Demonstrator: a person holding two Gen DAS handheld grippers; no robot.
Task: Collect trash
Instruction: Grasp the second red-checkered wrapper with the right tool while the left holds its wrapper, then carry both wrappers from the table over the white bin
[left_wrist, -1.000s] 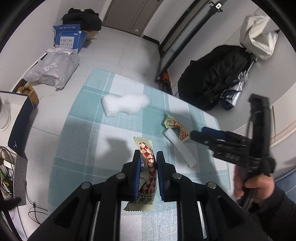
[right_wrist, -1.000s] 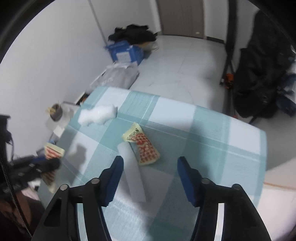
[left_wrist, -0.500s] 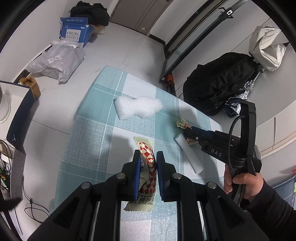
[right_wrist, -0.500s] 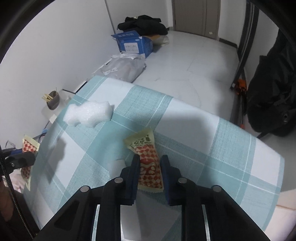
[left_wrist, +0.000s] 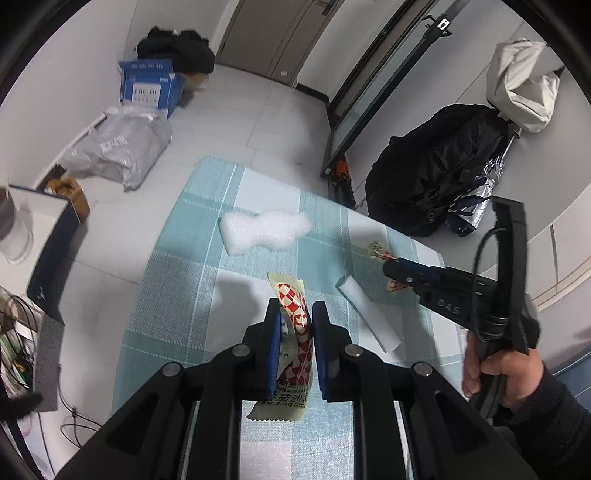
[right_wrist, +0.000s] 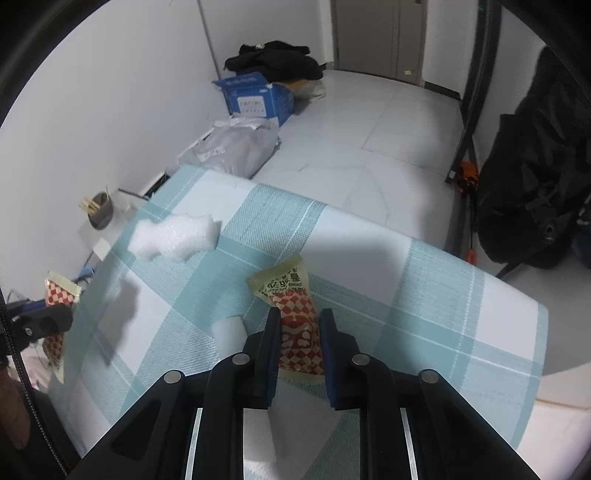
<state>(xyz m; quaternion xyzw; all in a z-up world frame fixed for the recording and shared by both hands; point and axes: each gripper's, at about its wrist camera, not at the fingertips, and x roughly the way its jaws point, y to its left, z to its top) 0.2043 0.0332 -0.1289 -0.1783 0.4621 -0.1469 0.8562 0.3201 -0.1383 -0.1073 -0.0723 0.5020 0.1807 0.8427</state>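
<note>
Two sauce packets are the trash in hand. The left gripper (left_wrist: 294, 321) is clamped on the first packet (left_wrist: 293, 325), which stands upright between its blue pads above the checked tablecloth (left_wrist: 177, 280). The right gripper (right_wrist: 298, 332) is closed on the second packet (right_wrist: 295, 314), pads pressed against both its sides; a second ago those fingers stood wide apart over it, and half a second ago they had already come together. The packet's far end seems to lie on or just above the cloth, so I cannot tell whether it has left the table. With both tools now loaded, I judge the next step to be carrying both packets to a bin, which neither view shows.

Still on the cloth are a white paper roll (left_wrist: 369, 314), just beside the right gripper's tip, and a lump of white foam (left_wrist: 264, 230) farther off toward the far edge.

The left view shows the person's right hand (left_wrist: 502, 376) on the handle and only slivers of the second packet either side of the fingers. The right view shows that grip plainly, plus a cup of sticks (right_wrist: 99, 214) by the wall, and the first packet at the far left.
</note>
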